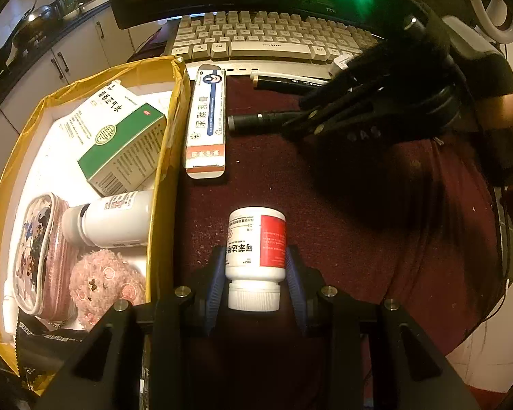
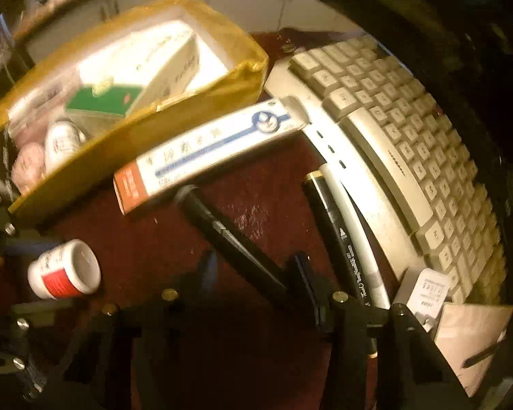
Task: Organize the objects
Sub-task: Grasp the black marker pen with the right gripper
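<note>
Left gripper (image 1: 256,266) fingers clamp white bottle (image 1: 256,249); yellow box (image 1: 167,157) lies left. Right gripper (image 2: 253,273) fingers narrow around black pen (image 2: 229,235), its axis running forward-left.

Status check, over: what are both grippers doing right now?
Left gripper shut on pill bottle, beside yellow box. Right gripper fingers straddling black pen, grip unconfirmed. Nothing in the way.

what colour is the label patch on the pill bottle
Red on the white pill bottle; the left wrist view shows it best.
</note>
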Demonstrator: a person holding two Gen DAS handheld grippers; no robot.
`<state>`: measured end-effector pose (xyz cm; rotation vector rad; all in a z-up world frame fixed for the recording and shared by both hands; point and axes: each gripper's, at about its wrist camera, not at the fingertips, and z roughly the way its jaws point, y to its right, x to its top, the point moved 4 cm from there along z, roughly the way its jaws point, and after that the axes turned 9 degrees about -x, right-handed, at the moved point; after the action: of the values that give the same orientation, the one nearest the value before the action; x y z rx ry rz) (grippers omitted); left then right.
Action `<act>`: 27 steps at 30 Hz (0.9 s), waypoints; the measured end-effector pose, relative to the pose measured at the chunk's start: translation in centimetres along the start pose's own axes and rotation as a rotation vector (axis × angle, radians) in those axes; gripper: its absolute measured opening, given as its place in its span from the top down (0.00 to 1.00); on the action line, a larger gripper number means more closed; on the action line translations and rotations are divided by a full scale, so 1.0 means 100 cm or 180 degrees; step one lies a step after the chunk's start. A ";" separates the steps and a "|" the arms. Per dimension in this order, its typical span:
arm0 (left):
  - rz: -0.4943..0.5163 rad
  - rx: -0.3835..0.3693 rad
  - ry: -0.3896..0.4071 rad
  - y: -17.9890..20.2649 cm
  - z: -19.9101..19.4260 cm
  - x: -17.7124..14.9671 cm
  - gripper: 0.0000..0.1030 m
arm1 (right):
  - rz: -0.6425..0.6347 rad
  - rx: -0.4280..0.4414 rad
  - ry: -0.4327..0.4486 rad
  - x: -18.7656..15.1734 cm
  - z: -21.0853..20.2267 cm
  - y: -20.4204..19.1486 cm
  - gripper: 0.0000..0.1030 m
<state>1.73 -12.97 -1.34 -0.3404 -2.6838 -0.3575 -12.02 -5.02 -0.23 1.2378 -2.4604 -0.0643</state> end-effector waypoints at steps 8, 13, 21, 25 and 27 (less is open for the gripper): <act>-0.0032 -0.0086 0.0018 -0.001 -0.002 0.001 0.67 | 0.0768 0.0178 -0.0043 -0.039 -0.020 -0.002 0.81; 0.0000 -0.0024 0.0009 0.001 0.002 0.004 0.67 | 0.1196 0.0133 0.0008 -0.061 -0.034 -0.009 0.81; 0.0027 0.0010 0.0051 0.000 0.002 0.006 0.67 | 0.1464 0.0072 0.0240 -0.070 -0.035 -0.004 0.84; -0.0017 -0.0072 0.0069 -0.001 -0.001 0.006 0.67 | 0.1443 -0.0075 0.0336 -0.074 -0.028 -0.007 0.84; -0.0041 -0.0112 0.0073 -0.001 -0.002 0.005 0.67 | 0.1504 -0.0059 0.0368 -0.074 -0.029 -0.009 0.84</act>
<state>1.31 -13.07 -0.97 -0.3275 -2.6609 -0.4105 -6.32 0.53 -0.08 0.6071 -2.5716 0.1089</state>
